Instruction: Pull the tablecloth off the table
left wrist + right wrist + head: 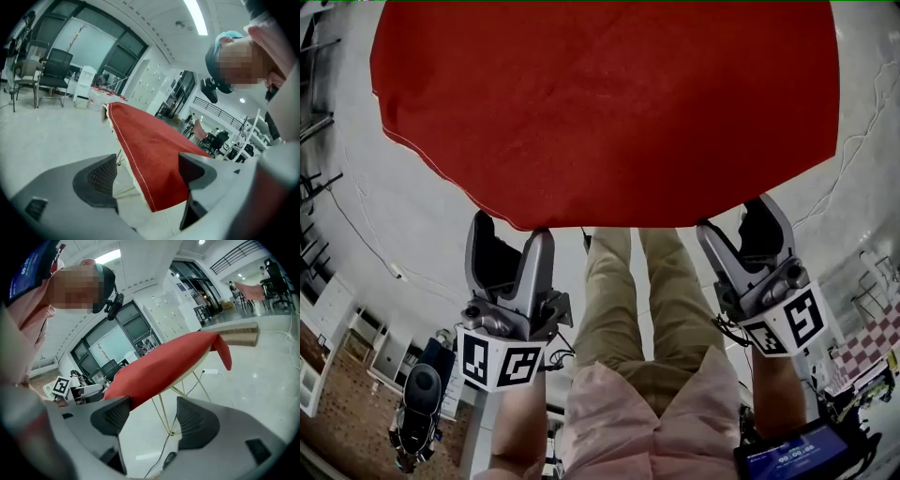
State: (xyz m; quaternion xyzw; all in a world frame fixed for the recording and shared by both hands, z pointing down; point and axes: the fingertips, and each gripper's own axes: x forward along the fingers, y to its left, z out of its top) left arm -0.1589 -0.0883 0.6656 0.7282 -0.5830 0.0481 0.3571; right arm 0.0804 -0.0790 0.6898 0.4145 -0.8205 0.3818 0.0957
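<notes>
Pale floor (389,211) is filling the whole background. The red cloth (609,103) is still lying flat over the table, covering the whole top and hanging a little over the rim, so the pull is not yet under way. In the right gripper view the table (204,358) is showing only as a pale rim under the cloth, plus thin legs (162,410).

The person (637,300) is standing at the near edge, facing the cloth, with both arms reaching forward. That is probably to take the near hem at two places at once, so the cloth comes off evenly instead of bunching to one side.

Left gripper (511,230): jaws standing wide apart, nothing clamped. In its own view a hanging corner of the cloth is sitting in line with the gap, closer to the right-hand pad, and no pad is pressing on it. Whether the corner is actually inside the gap or just beyond it, I cannot tell.

Right gripper (736,217): jaws also wide apart and empty. The cloth edge is showing just above its left-hand pad, and the gap itself is looking through at floor and legs.

Both are pointing slightly downward at the hem, which suits a pinch on the overhang.

A thin cable (162,446) is running across the floor under the table.
</notes>
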